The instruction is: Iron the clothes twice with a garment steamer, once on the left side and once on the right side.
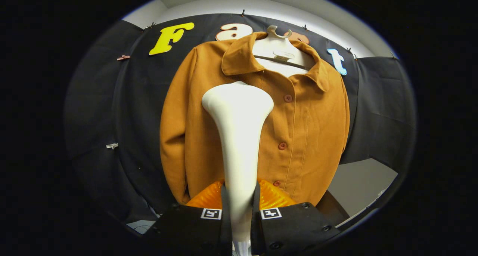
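A brown buttoned jacket [306,136] hangs on a white hanger [278,43] against the black cloth wall. My gripper [240,196] is shut on the white garment steamer [239,136], both fingers pressing its handle. The steamer stands upright between the fingers, and its wide head rises in front of the jacket's left chest, just below the collar. Whether the head touches the fabric I cannot tell. The steamer hides part of the jacket's left front panel.
Black cloth [123,117] covers the wall behind and to both sides of the jacket. A pale wall or panel [358,188] shows past the jacket's lower right. Small clips [112,145] pin the cloth at the left.
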{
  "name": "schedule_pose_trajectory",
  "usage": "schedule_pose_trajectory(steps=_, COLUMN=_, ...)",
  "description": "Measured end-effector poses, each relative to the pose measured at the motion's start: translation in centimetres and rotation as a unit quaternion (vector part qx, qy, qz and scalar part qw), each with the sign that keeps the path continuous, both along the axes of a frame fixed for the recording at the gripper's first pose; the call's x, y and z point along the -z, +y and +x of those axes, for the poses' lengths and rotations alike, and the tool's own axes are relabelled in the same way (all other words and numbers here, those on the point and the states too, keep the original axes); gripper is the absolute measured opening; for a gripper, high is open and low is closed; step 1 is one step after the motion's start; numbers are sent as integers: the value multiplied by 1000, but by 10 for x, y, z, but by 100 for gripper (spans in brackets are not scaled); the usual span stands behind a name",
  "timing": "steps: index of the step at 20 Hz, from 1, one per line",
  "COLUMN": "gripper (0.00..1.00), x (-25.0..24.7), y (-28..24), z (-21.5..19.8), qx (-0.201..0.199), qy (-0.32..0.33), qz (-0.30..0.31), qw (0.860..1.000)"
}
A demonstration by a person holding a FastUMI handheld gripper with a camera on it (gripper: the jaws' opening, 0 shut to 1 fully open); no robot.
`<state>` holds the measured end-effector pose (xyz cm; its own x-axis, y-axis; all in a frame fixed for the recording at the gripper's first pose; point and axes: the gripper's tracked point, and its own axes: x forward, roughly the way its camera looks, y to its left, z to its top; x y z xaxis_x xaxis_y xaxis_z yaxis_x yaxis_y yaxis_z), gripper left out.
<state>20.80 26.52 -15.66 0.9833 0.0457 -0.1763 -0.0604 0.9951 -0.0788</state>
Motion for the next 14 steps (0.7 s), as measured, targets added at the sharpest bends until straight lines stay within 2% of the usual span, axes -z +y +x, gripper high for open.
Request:
schedule_pose_trajectory(steps=5, gripper=23, x=16, y=-2, z=5, qx=12, qy=-9, qz=-11, qw=1000)
schedule_pose_trajectory(steps=14, gripper=23, x=74, y=-6, z=-3, qx=15, qy=5, qz=-18, qw=1000)
